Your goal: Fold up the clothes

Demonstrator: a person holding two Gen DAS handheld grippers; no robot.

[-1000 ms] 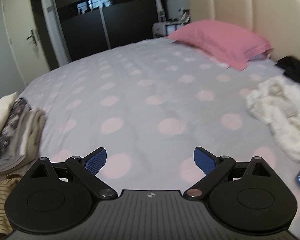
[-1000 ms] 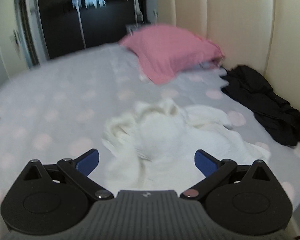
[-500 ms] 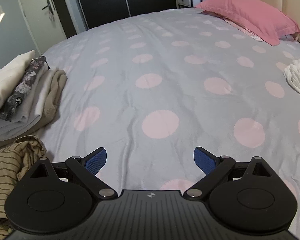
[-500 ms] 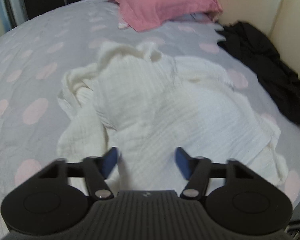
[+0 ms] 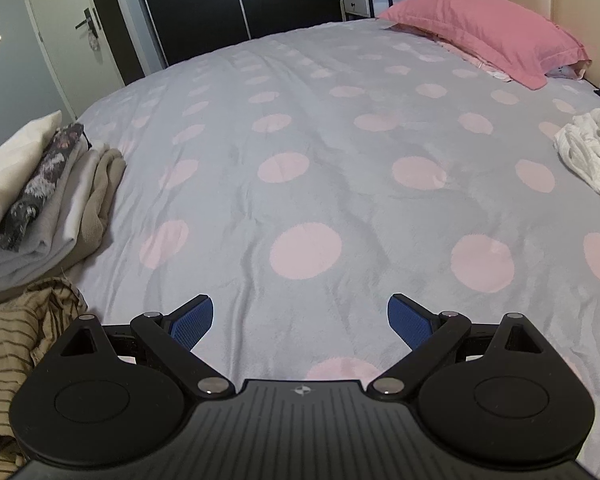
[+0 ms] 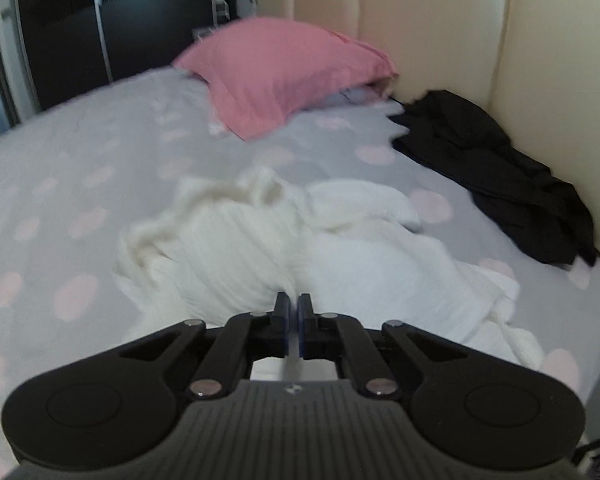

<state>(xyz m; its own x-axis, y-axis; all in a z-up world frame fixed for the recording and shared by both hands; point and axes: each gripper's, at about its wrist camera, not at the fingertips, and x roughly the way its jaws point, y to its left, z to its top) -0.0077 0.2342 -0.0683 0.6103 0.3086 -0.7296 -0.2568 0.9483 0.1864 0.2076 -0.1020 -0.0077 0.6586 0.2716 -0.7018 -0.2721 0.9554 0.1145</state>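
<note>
Right tongs (image 6: 293, 312): fingers drawn together, a fold of the white garment (image 6: 260, 248) apparently pinched between them; fabric bunches up toward the fingertips, though blur prevents certainty that cloth sits between the pads. Left tongs (image 5: 300, 320): fingers wide apart, holding nothing, poised over bare bedspread (image 5: 300, 184).

White garment: crumpled, unfolded, lying on the bed at 12 o'clock from the right tongs; seen at 2 o'clock in the left wrist view, well apart from the left tongs.

Black garment (image 6: 500, 176): heaped loosely against the headboard (image 6: 440, 28), at 2 o'clock in the right wrist view, unfolded. Pink pillow (image 6: 288, 76) beyond, at 12 o'clock.

Folded stack (image 5: 40, 200): several pieces laid flat one upon another at 9 o'clock in the left wrist view, at the bed's edge. Striped garment (image 5: 16, 344): rumpled, at 8 o'clock just below the stack, not folded.

Assessment: task judged partly complete. Done as found: the stacked pieces. Outstanding as found: white, black and striped garments. Step in hand judged to be taking up the white garment for spreading on the open middle of the bed.
</note>
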